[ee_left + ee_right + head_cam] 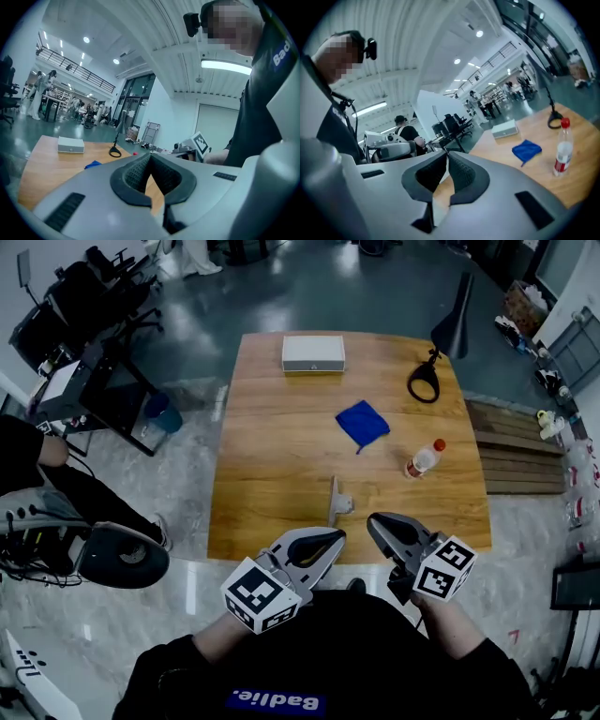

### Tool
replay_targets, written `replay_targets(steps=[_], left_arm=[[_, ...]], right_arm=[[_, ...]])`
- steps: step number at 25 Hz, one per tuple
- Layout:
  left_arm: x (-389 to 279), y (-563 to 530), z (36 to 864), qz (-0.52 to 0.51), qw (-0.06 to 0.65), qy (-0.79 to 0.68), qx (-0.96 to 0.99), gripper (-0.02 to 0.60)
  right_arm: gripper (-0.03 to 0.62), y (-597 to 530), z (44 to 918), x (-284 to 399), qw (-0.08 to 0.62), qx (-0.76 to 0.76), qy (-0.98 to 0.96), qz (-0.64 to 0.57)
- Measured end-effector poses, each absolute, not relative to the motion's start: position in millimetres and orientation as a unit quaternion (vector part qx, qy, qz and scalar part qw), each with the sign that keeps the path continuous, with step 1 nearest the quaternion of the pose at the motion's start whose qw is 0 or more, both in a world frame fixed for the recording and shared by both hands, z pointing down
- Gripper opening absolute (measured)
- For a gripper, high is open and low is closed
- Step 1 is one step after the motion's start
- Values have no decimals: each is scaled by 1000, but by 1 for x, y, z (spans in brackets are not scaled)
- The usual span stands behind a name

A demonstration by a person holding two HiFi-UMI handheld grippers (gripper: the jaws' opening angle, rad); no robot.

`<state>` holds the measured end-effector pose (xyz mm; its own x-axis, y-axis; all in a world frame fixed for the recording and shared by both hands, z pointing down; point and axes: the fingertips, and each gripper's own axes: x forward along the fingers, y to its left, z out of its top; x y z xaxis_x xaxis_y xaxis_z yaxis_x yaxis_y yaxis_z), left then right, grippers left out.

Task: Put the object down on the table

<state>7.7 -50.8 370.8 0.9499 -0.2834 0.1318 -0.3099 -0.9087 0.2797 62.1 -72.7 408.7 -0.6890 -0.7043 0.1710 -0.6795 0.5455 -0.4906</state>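
Head view: a small grey object (336, 502) stands on the wooden table (272, 474) near its front edge. Over that edge, the left gripper (336, 538) and right gripper (374, 522) have their jaws closed together, both empty.

Head view looks steeply down on the table (272, 474); both gripper views face across it, sharing the cloth (362, 423)

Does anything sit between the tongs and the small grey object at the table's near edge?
Nothing visible does. The left tongs and right tongs, both shut and empty, hover at the table's near edge, the grey object just ahead. The bottle and blue cloth lie farther back.
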Motion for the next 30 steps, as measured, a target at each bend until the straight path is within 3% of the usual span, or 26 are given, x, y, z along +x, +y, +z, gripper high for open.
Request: replay_targets(steps=[10, 30], left_arm=[[55, -23, 354, 42, 138, -186, 972, 5], [61, -16, 354, 45, 126, -197, 971, 5]], right_arm=[[5, -33, 350, 69, -42, -347, 935, -58], [5, -21, 348, 75, -37, -335, 940, -49]])
